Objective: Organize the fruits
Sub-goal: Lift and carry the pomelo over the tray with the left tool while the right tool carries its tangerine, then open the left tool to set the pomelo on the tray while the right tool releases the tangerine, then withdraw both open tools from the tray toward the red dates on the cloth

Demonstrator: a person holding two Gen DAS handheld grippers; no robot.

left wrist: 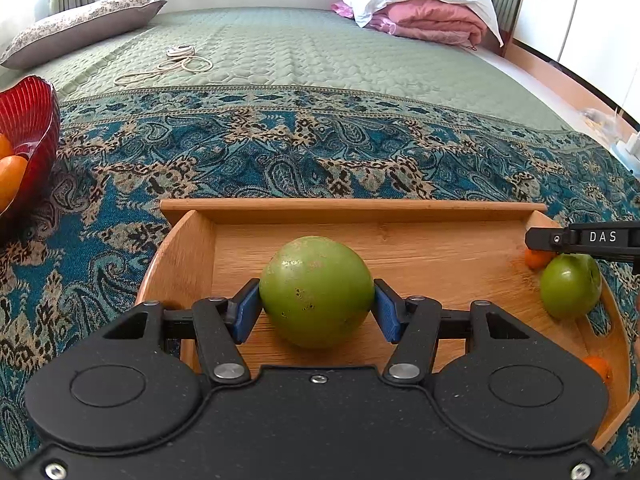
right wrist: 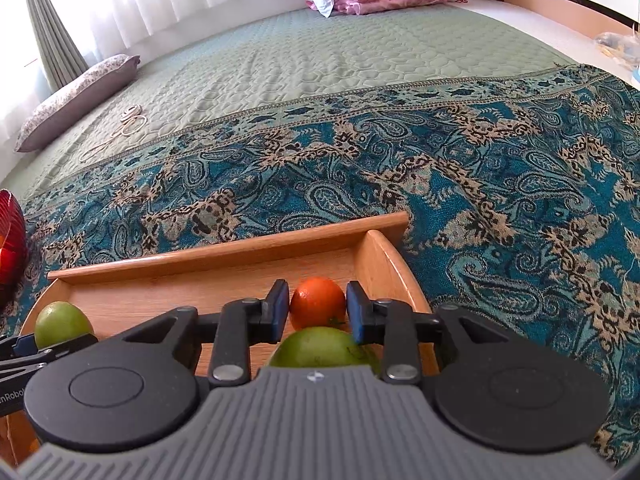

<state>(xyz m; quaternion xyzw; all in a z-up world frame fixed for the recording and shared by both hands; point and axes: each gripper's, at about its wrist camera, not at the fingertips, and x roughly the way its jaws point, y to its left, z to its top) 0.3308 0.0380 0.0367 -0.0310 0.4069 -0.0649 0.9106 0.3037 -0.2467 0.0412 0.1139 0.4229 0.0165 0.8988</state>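
Note:
A wooden tray [left wrist: 352, 210] lies on the patterned bedspread. My left gripper [left wrist: 316, 308] is shut on a large green fruit [left wrist: 316, 292], both blue pads pressed on its sides, over the tray floor. My right gripper [right wrist: 317, 310] has its blue pads on both sides of a small orange fruit [right wrist: 317, 302] in the tray's right corner, touching it. A second green fruit [right wrist: 324, 346] lies just under the right gripper; it also shows in the left wrist view [left wrist: 570, 286]. Another small orange fruit [left wrist: 598, 366] lies at the tray's right wall. The left gripper's green fruit shows in the right wrist view [right wrist: 62, 322].
A red glass bowl [left wrist: 30, 120] holding orange fruits [left wrist: 10, 178] stands left of the tray. A coiled white cord [left wrist: 176, 64], a pillow [left wrist: 80, 26] and folded pink bedding [left wrist: 432, 20] lie farther back on the green quilt.

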